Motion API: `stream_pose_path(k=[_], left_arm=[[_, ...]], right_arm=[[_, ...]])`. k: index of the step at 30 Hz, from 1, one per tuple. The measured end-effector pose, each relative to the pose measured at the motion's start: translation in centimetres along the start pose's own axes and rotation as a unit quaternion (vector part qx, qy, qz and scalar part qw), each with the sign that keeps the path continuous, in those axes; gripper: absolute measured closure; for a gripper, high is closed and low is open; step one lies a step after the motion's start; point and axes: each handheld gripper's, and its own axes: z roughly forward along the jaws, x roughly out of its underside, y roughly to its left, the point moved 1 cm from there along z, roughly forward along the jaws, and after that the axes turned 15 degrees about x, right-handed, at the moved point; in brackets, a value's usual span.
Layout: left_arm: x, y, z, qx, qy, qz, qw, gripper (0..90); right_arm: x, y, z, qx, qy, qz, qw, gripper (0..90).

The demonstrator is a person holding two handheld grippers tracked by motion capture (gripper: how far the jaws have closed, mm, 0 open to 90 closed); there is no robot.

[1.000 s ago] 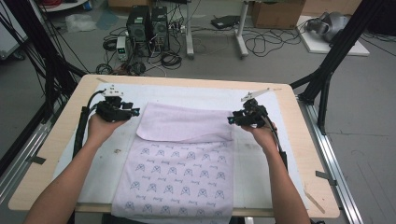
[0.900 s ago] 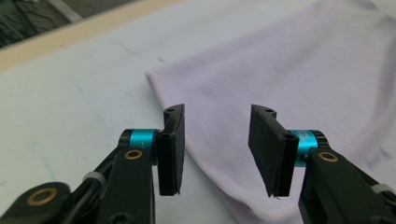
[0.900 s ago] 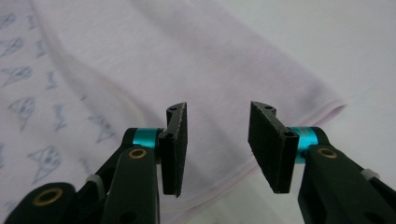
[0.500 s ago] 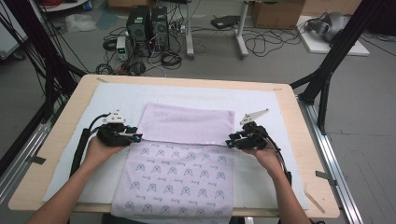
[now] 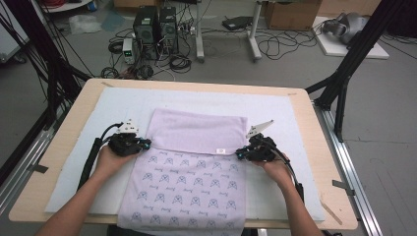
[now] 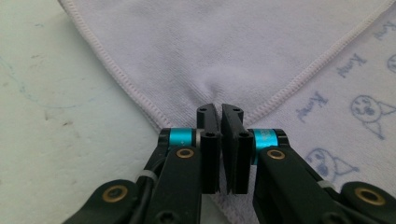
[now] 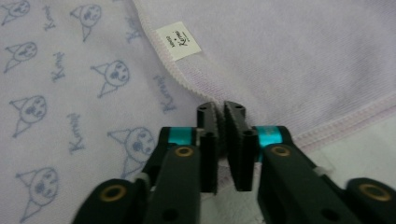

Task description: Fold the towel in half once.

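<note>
A lilac towel (image 5: 196, 130) lies on the table, its far part folded toward me as a plain flap over the side printed with cat faces (image 5: 189, 191). My left gripper (image 5: 145, 144) (image 6: 219, 109) has just been closing and is shut on the flap's near left corner, with cloth bunched between its jaws. My right gripper (image 5: 239, 153) (image 7: 220, 108) has also just been closing and is shut on the near right corner, beside the white label (image 7: 178, 40). Both grippers lie low on the table.
A white mat (image 5: 123, 105) covers the wooden table (image 5: 64, 142) under the towel. The towel's near end hangs over the front edge. Computers, cables and black frame legs stand on the floor beyond the table.
Both hands came toward me along the flap's sides and sank to its near corners. Both pairs of jaws, open before, have closed on the cloth. The towel has not shifted.
</note>
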Motion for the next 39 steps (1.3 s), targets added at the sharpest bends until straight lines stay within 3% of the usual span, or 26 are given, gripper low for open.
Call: stream_pose_path(k=[6, 10, 14, 16, 19, 22, 26, 30, 32, 34, 35, 37, 39], left_arm=[[-0.8, -1.3, -2.4, -0.005, -0.034, 0.008, 0.9994, 86.8], [-0.6, -3.7, -4.9, -0.002, -0.049, 0.026, 0.9985, 86.7], [1.5, -7.2, -7.1, 0.003, -0.054, 0.043, 0.9976, 86.6], [2.9, -9.0, -8.0, 0.010, -0.055, 0.049, 0.9972, 86.5], [4.9, -11.6, -8.6, 0.021, -0.038, 0.057, 0.9974, 86.3], [6.1, -12.5, -8.9, 0.034, -0.026, 0.051, 0.9978, 79.9], [5.4, -11.2, -8.6, 0.018, -0.031, 0.050, 0.9981, 59.7], [3.1, -8.5, -7.1, 0.000, -0.043, 0.048, 0.9979, 55.5], [1.8, -6.9, -6.0, -0.005, -0.049, 0.038, 0.9981, 53.9], [0.7, -5.1, -4.5, -0.009, -0.038, 0.039, 0.9985, 54.2], [0.2, -3.9, -3.8, -0.008, -0.038, 0.031, 0.9988, 56.2], [-0.4, -1.4, -2.5, -0.005, -0.035, -0.011, 0.9993, 56.4], [-1.1, 0.4, -1.7, -0.027, -0.034, -0.023, 0.9988, 55.7]], right_arm=[[-0.6, 0.3, -2.8, -0.004, -0.055, 0.008, 0.9984, 86.9], [-0.7, 2.1, -5.9, -0.009, -0.081, -0.008, 0.9967, 86.9], [0.6, 5.1, -8.8, -0.025, -0.102, -0.036, 0.9938, 86.8], [1.8, 6.6, -9.6, -0.047, -0.099, -0.038, 0.9933, 86.8], [3.4, 9.1, -10.0, -0.072, -0.085, -0.048, 0.9926, 86.5], [4.5, 10.2, -10.1, -0.107, -0.083, -0.039, 0.9901, 72.7], [4.0, 8.7, -9.7, -0.094, -0.099, -0.011, 0.9905, 59.9], [2.4, 5.3, -7.6, -0.039, -0.082, 0.014, 0.9958, 50.5], [1.6, 3.4, -6.3, -0.012, -0.079, 0.034, 0.9962, 47.2], [0.8, 1.4, -4.9, 0.009, -0.066, 0.050, 0.9965, 44.1], [0.5, 0.6, -4.3, 0.019, -0.061, 0.057, 0.9963, 43.2], [-0.2, -1.0, -3.0, 0.029, -0.049, 0.067, 0.9961, 40.3], [-0.5, -2.4, -1.9, 0.048, -0.040, 0.074, 0.9953, 38.5]])
